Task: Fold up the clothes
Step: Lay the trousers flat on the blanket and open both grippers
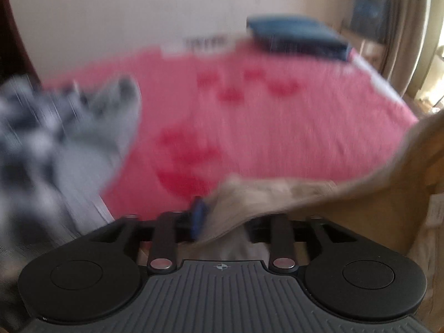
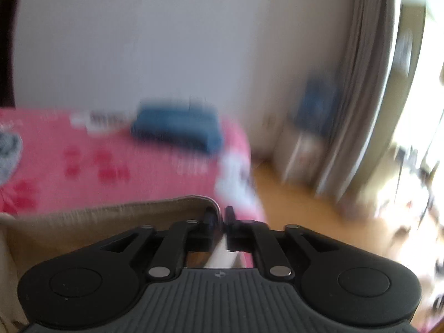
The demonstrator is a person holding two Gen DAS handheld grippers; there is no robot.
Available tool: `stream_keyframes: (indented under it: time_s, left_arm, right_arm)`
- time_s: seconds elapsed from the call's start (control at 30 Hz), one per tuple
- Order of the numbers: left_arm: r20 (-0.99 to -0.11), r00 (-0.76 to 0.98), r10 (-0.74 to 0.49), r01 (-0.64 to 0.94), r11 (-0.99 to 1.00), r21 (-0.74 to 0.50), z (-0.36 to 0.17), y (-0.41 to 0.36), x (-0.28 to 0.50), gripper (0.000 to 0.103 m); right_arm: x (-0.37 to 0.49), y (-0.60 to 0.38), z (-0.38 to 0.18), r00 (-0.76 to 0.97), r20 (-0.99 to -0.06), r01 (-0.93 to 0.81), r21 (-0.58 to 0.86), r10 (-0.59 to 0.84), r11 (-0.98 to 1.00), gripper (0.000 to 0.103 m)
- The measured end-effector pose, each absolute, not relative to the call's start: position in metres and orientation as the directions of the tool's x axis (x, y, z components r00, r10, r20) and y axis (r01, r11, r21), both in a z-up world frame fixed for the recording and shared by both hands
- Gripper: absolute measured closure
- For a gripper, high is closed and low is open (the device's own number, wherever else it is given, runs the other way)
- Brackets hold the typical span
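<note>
Two grippers, left gripper (image 1: 222, 216) and right gripper (image 2: 222, 216), each pinch one beige garment (image 1: 305, 194) in closed jaws, held level over the pink bed (image 1: 277, 125); one folded blue garment (image 1: 297, 37) lies far back.

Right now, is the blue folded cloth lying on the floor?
No, the blue cloth lies on the pink bed, near the wall.

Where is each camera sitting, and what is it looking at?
Left wrist: sits on the left tool, looking along it over the pink bed; its black fingers pinch beige cloth.
Right wrist: sits on the right tool, facing the bed's corner, floor and curtain; its tips grip the cloth's edge.
Both show the beige cloth, the bed and the folded blue pile.
</note>
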State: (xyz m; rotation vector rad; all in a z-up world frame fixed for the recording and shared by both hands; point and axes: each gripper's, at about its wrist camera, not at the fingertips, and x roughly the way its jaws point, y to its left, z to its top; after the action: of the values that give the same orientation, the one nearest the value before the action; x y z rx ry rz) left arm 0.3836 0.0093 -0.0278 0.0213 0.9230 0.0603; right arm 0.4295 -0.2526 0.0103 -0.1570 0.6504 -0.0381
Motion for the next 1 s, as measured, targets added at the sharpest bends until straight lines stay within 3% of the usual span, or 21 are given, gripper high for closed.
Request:
stream_keyframes:
  time_s: [0.07, 0.13, 0.2, 0.27, 0.47, 0.63, 0.87, 1.0]
  left_arm:
    - [-0.787, 0.615, 0.052, -0.066, 0.998, 0.015, -0.029, 0.015, 0.382, 0.043]
    - [-0.768, 0.639, 0.035, -0.085, 0.996, -0.026, -0.026, 0.022, 0.383, 0.040]
    - [-0.734, 0.679, -0.002, -0.101, 0.990, -0.096, -0.016, 0.031, 0.385, 0.038]
    - [-0.695, 0.718, -0.038, -0.124, 0.976, -0.181, -0.003, 0.041, 0.386, 0.038]
    - [-0.661, 0.745, -0.085, -0.085, 0.971, -0.221, 0.018, 0.052, 0.353, 0.034]
    - [-0.637, 0.761, -0.121, -0.047, 0.969, -0.242, 0.035, 0.060, 0.324, 0.033]
    - [-0.735, 0.661, -0.151, 0.082, 0.988, -0.129, 0.003, 0.052, 0.250, 0.033]
    - [-0.759, 0.640, -0.120, 0.116, 0.991, -0.059, -0.031, 0.039, 0.222, 0.034]
  right_arm:
    - [0.433, -0.261, -0.010, 0.746, -0.660, 0.026, -0.108, -0.091, 0.994, 0.057]
    - [0.425, -0.271, -0.015, 0.756, -0.652, 0.022, -0.061, -0.057, 0.998, 0.052]
    - [0.414, -0.282, -0.013, 0.781, -0.624, 0.009, -0.011, -0.014, 1.000, 0.039]
    - [0.404, -0.297, -0.007, 0.809, -0.587, 0.003, 0.067, 0.037, 0.998, 0.034]
    - [0.364, -0.337, 0.009, 0.822, -0.525, 0.010, 0.401, 0.222, 0.916, 0.034]
    - [0.319, -0.342, 0.005, 0.765, -0.516, -0.033, 0.566, 0.386, 0.824, 0.034]
    - [0.281, -0.291, 0.005, 0.642, -0.534, -0.183, 0.591, 0.551, 0.786, 0.034]
    - [0.284, -0.262, 0.000, 0.631, -0.572, -0.189, 0.541, 0.524, 0.819, 0.034]
